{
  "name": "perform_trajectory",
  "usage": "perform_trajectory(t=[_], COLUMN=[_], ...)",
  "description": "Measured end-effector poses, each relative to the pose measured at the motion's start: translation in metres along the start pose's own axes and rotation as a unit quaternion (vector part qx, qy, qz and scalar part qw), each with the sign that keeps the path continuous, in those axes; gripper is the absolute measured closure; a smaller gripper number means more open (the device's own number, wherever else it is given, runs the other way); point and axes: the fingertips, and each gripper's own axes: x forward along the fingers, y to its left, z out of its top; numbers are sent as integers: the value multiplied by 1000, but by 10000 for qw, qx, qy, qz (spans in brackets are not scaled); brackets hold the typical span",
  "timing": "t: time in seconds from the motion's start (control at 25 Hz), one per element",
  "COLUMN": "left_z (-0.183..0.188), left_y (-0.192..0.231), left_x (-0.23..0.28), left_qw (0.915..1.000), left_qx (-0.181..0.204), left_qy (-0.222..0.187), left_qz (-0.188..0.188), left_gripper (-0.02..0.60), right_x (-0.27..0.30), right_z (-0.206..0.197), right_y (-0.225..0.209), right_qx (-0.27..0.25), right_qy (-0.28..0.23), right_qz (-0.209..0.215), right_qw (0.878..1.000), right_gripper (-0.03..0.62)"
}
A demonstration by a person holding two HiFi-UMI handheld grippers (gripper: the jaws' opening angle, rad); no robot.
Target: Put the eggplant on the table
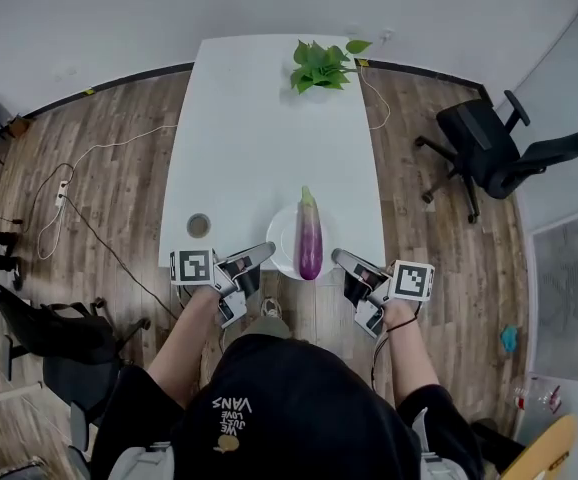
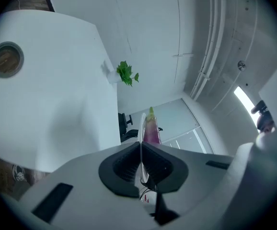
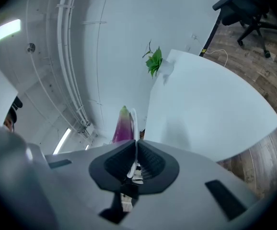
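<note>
Since the white worktop [image 1: 269, 118] is by far the biggest thing here, start there: it runs long and narrow away from the person, and its near edge lies just ahead of both hands. A white plate [image 1: 281, 238] overlaps that near edge, part over the worktop and part over the wood floor. Whether it rests on the surface or hangs just above it cannot be told. The eggplant [image 1: 310, 243] lies on the plate, purple with a pale green stem end, its long axis pointing away from the person along the worktop's length, stem end farthest.

The left gripper [image 1: 262, 253] has its jaws pressed together on the plate's left rim, and the right gripper [image 1: 341, 259] pinches the right rim in the same way; each gripper view shows the thin white edge caught between the dark pads. The eggplant thus sits between the two sets of jaws, crosswise to the line joining them, and about equally near each hand. Setting it down likely depends on keeping the plate level.
</note>
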Motion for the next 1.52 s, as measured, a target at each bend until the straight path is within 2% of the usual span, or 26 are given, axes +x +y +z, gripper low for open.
perform_trajectory(t=[0.32, 0.52, 0.64, 0.76, 0.88, 1.08, 1.2, 1.52], left_z=[64, 89, 102, 119, 128, 143, 156, 175], left_y=[13, 18, 24, 34, 41, 55, 65, 91], left_x=[12, 22, 31, 42, 54, 71, 80, 101], left_qw=[9995, 9993, 9993, 9993, 9991, 10000, 9999, 9999], left_qx=[111, -136, -89, 156, 287, 57, 159, 92], left_qy=[277, 264, 272, 297, 254, 42, -39, -77], left_qz=[-103, -243, -227, -191, -152, -61, -48, 35], left_gripper=[561, 561, 561, 561, 561, 561, 561, 561], right_x=[42, 58, 65, 73, 77, 85, 93, 105], right_z=[43, 63, 76, 95, 111, 136, 149, 172], right_y=[-8, -15, -21, -28, -37, -54, -64, -98], right_qx=[25, 68, 120, 25, -14, -2, -30, 76], right_qy=[-249, -326, -295, -230, -112, 49, 109, 223], right_qz=[-62, -131, -146, -112, -107, -83, -48, -169], right_qw=[9997, 9994, 9994, 9997, 9999, 10000, 9999, 9996], right_gripper=[568, 568, 568, 568, 568, 568, 568, 568])
